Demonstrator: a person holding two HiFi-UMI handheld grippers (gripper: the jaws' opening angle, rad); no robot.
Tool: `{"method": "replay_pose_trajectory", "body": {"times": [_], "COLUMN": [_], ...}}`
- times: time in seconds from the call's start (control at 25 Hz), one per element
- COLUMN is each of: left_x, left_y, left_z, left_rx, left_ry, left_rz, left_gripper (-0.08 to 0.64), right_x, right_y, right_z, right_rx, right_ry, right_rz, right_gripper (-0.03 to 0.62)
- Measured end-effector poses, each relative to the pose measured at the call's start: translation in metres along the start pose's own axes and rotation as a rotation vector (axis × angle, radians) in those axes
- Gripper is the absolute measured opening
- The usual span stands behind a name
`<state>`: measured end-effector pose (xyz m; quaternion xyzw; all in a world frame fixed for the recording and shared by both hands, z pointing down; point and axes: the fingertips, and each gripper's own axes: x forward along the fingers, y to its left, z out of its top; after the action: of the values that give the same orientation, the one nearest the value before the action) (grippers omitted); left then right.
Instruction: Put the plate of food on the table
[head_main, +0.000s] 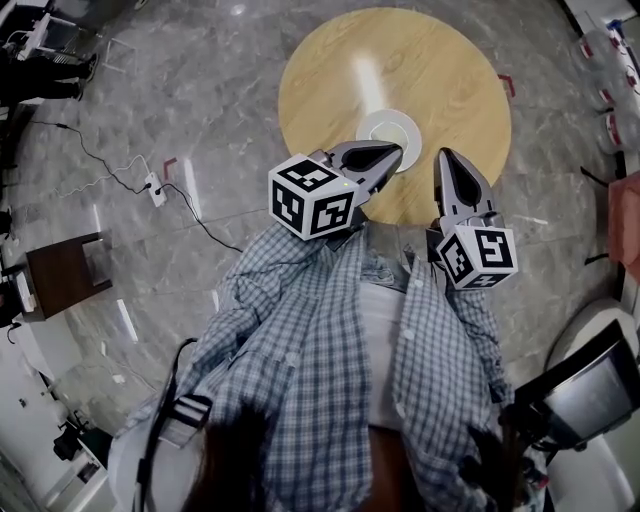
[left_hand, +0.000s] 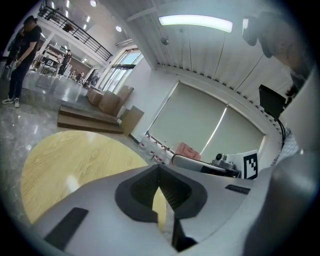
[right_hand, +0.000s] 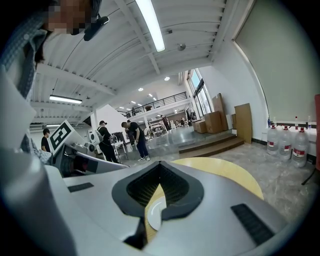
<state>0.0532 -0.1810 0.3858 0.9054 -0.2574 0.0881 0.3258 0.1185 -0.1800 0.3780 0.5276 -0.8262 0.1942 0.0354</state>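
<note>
White plate (head_main: 388, 126) is seen set near the middle of the round wooden table (head_main: 330, 80), its near edge overlapped by the left gripper (head_main: 396, 151), whose jaws are closed on nothing, while the right gripper (head_main: 444, 155), likewise closed and empty, is held just beside it.

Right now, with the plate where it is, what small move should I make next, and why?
Probably just draw both grippers back toward you. The white plate already sits on the round table, and the left gripper and right gripper are both shut on nothing, so nothing seems left to carry.
</note>
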Motion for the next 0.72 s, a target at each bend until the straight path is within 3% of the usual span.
{"method": "replay_pose_trajectory", "body": {"times": [0.72], "left_x": [0.004], "left_y": [0.003], "left_z": [-0.003], "left_rx": [-0.009], "left_ry": [0.014], "left_rz": [-0.008], "left_gripper": [0.008], "right_x": [0.004], "right_y": [-0.001], "right_z": [-0.012], "right_rx": [-0.007], "right_ry": [0.046], "right_rz": [-0.005], "right_gripper": [0.008]}}
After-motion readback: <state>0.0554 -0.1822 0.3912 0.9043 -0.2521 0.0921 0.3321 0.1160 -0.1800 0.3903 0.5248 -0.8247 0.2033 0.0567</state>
